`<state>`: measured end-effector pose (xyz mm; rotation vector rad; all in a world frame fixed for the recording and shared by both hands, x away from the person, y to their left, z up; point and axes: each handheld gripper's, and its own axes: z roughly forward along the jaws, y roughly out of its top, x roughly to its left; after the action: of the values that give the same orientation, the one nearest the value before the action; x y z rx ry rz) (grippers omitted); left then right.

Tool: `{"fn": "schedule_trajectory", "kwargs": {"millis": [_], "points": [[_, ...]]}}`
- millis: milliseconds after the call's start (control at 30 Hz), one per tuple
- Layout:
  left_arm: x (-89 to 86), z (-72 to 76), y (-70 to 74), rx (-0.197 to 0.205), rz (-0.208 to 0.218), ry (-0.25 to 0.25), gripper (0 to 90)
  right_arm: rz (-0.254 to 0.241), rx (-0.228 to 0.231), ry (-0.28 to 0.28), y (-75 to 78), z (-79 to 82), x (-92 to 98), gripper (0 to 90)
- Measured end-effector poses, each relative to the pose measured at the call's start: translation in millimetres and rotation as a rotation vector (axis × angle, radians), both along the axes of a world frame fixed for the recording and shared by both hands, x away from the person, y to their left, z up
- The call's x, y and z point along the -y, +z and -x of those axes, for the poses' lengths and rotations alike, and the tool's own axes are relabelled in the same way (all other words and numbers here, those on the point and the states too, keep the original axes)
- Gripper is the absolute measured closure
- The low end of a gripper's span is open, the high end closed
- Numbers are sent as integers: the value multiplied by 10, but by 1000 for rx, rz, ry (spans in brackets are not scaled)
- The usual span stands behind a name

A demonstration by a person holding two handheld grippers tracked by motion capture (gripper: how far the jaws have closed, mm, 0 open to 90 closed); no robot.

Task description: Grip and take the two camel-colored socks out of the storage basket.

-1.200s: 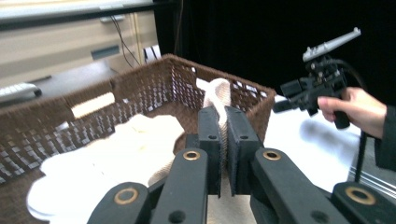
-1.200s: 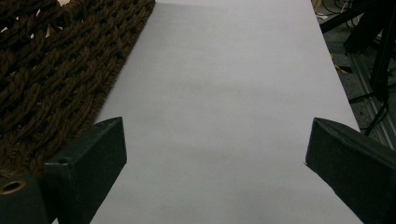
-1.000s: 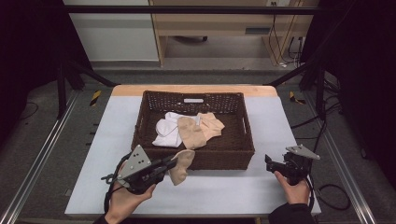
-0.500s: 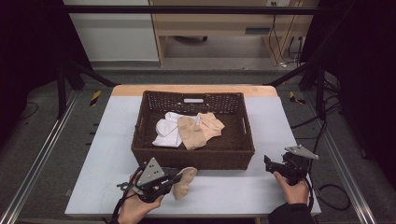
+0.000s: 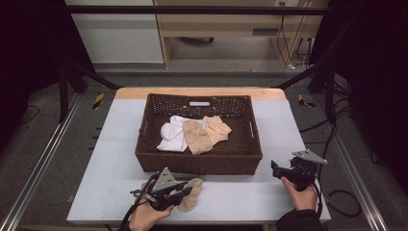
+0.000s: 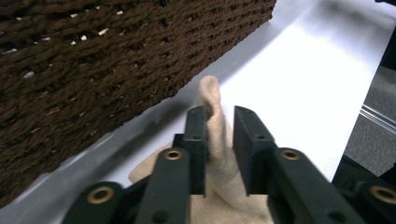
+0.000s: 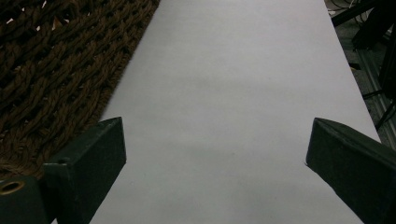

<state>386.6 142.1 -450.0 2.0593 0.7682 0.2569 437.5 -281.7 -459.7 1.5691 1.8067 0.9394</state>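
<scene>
A beige sock (image 5: 195, 186) lies on the white table (image 5: 240, 197) just in front of the brown wicker basket (image 5: 199, 166). My left gripper (image 5: 186, 192) is low over it, and its jaws have just been opening. In the left gripper view a fold of the sock (image 6: 212, 93) stands in the gap of the left gripper (image 6: 219, 116), no longer pinched. My right gripper (image 5: 274, 168) rests near the basket's front right corner. In its own view the right gripper (image 7: 215, 140) stands wide open over bare table.
Inside the basket lie a white sock (image 5: 173, 137) and beige socks (image 5: 207, 134). The basket wall (image 6: 93, 56) runs close along the left gripper, and the basket's corner (image 7: 46, 70) is beside the right one. The table's front edge is near both hands.
The left gripper came down toward the table's front edge with the beige sock, laid it on the table and parted its jaws. The right gripper stayed where it was.
</scene>
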Motion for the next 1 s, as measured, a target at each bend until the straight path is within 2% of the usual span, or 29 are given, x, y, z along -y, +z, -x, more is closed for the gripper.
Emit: {"fn": "schedule_trajectory", "kwargs": {"millis": [133,233,367,467,700,867,1000], "points": [[2,24,41,14,24,-2,585,-2,2,1,3,-1,7,52],[-6,46,101,36,42,1,554,-14,8,4,14,5,8,52],[-52,61,203,62,69,14,554,-14,-2,16,8,-1,-7,53],[-97,68,285,75,100,25,554,-16,7,21,12,3,-7,52],[-181,66,445,116,131,53,551,-24,38,14,22,6,5,46],[-223,25,574,146,146,63,551,-25,52,8,24,5,11,41],[-274,-41,692,169,170,90,552,-26,55,-1,28,7,18,41]]}}
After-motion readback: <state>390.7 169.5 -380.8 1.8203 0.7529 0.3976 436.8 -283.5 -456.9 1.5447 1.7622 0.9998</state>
